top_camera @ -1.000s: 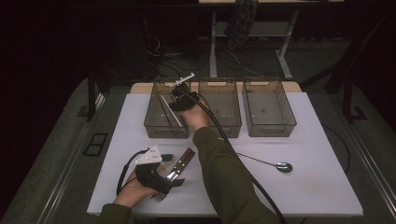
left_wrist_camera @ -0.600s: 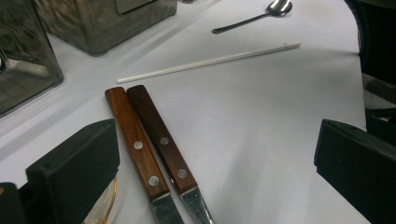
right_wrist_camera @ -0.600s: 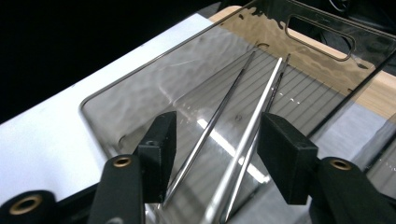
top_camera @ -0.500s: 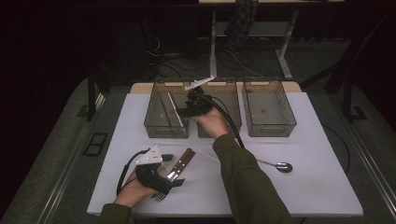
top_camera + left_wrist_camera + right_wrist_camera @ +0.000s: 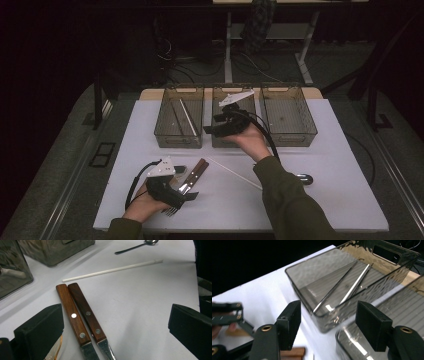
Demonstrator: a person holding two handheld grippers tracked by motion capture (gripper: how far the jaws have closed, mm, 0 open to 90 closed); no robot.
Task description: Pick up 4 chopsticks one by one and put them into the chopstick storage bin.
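Note:
Two wooden-handled knives (image 5: 80,315) lie side by side on the white table (image 5: 325,150), between the wide-apart jaws of my left gripper (image 5: 117,322), which is open and rests at the front left (image 5: 190,196). My right gripper (image 5: 209,130) hovers over the middle bin (image 5: 235,142), pointing left. Its jaws (image 5: 329,317) have just been opening and hold nothing. Beyond them is the left bin (image 5: 302,277), holding two metal rods (image 5: 354,285). A white stick (image 5: 232,172) and a spoon (image 5: 304,178) lie on the table.
Three smoky clear bins stand in a row at the back; the right bin (image 5: 287,135) looks empty. Fork tines (image 5: 171,211) stick out below the left gripper. A cable trails from each gripper. Dark floor surrounds the table.
My right gripper has moved rightward from above the left bin to above the middle bin. The left hand has stayed where it was.

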